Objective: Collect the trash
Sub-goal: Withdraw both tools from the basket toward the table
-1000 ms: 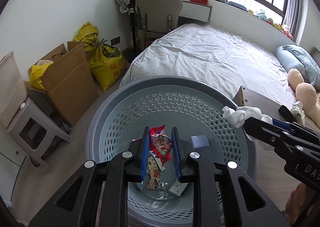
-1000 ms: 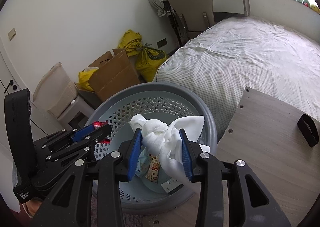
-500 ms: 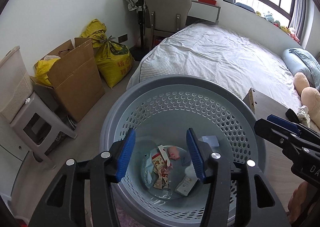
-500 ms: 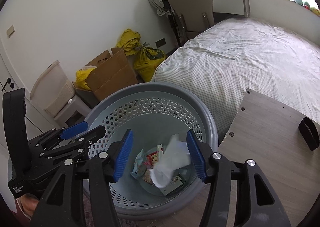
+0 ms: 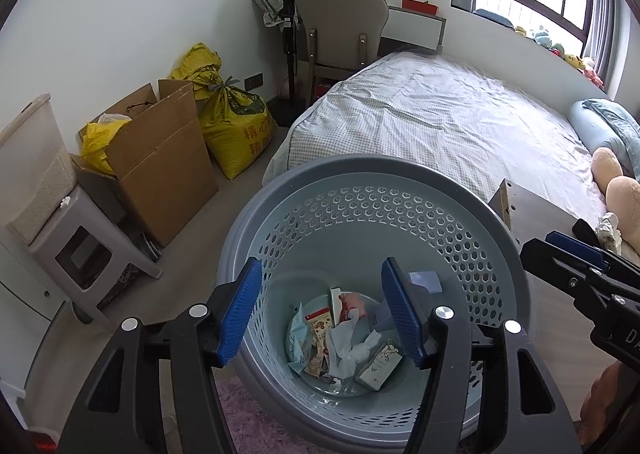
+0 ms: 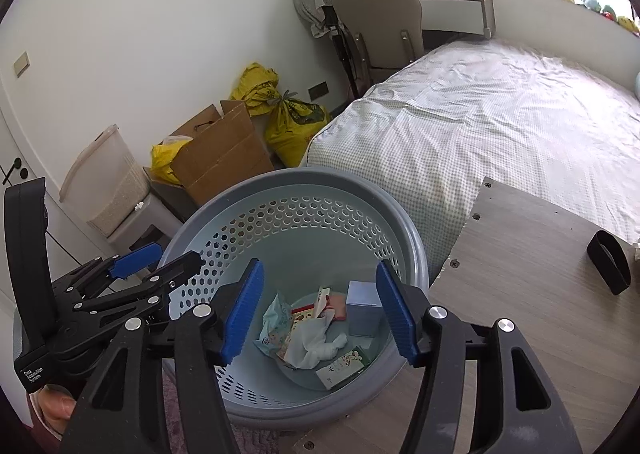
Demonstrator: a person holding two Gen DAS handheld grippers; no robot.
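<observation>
A grey perforated basket point(image 5: 360, 166) point(image 6: 320, 174) stands on the floor below both grippers. At its bottom lie a crumpled white tissue point(image 5: 348, 350) point(image 6: 316, 342), a pink-red snack wrapper point(image 5: 352, 300) point(image 6: 338, 304), a pale blue box point(image 5: 426, 280) point(image 6: 362, 310), a small green-and-white carton point(image 5: 378, 370) point(image 6: 340, 368) and other wrappers. My left gripper point(image 5: 320, 274) hangs over the basket, its jaws opening with nothing between them. My right gripper point(image 6: 318, 266) hovers over the same basket, also opening and empty. Each gripper shows at the edge of the other's view.
A wooden table top point(image 6: 520, 294) adjoins the basket on the right, with a black band point(image 6: 608, 264) and a crumpled paper point(image 5: 608, 228) on it. Behind is a bed point(image 5: 440, 126). A cardboard box point(image 5: 160, 150), yellow sack point(image 5: 236, 122) and grey stool point(image 5: 80, 254) line the left wall.
The left gripper opened and the red snack wrapper fell into the basket. The right gripper opened and the white tissue dropped in and landed on the other trash.
</observation>
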